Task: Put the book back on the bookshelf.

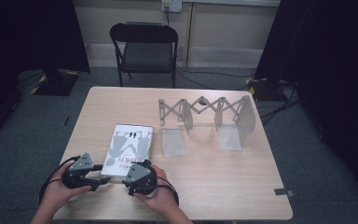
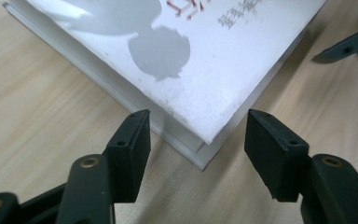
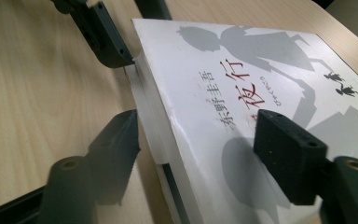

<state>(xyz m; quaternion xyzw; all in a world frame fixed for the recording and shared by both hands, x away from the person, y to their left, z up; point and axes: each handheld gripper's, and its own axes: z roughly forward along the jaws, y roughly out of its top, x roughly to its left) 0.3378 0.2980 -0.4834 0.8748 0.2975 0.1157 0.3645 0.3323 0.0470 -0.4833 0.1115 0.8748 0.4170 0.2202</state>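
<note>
Both hand-held grippers, left [image 1: 103, 179] and right [image 1: 127, 179], stand open around the book's [image 1: 130, 144] near corners at the counter's [image 1: 223, 186] near edge; next they must close to grip it.

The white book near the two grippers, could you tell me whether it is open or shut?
Shut. The white book lies flat on the table, front cover up, and the left gripper view shows the cover closed over the page block at its corner.

A white book [image 1: 129, 149] lies flat, closed, near the table's front edge.
</note>
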